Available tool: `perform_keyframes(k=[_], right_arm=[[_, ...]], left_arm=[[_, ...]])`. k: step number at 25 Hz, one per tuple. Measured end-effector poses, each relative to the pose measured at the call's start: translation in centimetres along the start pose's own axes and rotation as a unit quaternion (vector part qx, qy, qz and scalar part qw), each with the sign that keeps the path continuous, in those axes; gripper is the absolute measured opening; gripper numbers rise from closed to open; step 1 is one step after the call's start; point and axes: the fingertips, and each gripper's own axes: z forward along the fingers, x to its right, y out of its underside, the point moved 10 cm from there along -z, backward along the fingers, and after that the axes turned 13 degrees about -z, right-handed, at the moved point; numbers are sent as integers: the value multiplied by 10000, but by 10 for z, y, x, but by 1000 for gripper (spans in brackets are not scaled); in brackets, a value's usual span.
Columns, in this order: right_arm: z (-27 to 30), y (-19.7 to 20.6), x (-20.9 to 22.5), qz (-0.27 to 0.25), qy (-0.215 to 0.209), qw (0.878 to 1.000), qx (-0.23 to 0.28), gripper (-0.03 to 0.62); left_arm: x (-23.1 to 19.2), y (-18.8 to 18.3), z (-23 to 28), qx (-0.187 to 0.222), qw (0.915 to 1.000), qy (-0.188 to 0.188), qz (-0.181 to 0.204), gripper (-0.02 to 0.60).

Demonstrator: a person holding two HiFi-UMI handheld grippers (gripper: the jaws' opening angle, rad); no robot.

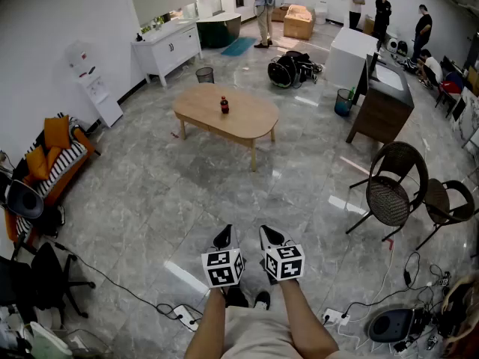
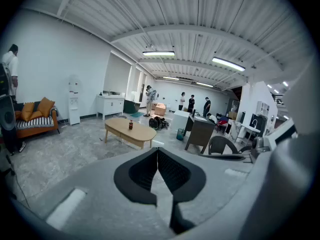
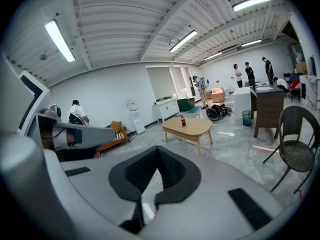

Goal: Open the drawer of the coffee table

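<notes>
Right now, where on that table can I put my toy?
Only a small dark bottle with a red label stands on the light wooden oval coffee table, near its middle. Free patches: the rounded ends on either side of the bottle. Crowded: the grey tiled floor by the dark round-backed chairs.

Coffee table (image 1: 247,120) pale tan wood; bottle (image 1: 224,105) dark with a red band. Floor (image 1: 150,200) grey marbled tile. Sofa (image 1: 66,164) orange, black-and-white striped seat, orange cushions (image 1: 55,133). Cabinet (image 1: 168,48) white. Desk (image 1: 382,112) dark brown. Rug (image 1: 238,46) teal. Left gripper (image 1: 224,238) and right gripper (image 1: 271,236): black jaws, white cubes bearing black square markers.
</notes>
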Motion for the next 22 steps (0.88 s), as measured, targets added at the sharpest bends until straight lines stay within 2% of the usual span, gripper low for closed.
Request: perform_keyframes(k=[4, 8, 14, 17, 22], right_arm=[[15, -1, 15, 57, 96, 9999, 12, 15], [35, -8, 23, 133, 17, 9999, 7, 15], [64, -20, 33, 375, -289, 9989, -50, 15], [81, -22, 44, 596, -446, 9972, -110, 15], [116, -38, 63, 600, -481, 9968, -235, 15]], left_arm=[[-1, 5, 17, -96, 9999, 29, 109, 11], [-7, -3, 36, -202, 9996, 47, 186, 11], [-19, -30, 60, -2, 9999, -22, -164, 11], [-22, -33, 81, -87, 9997, -9, -215, 11], [-28, -55, 124, -161, 9995, 81, -278, 11]])
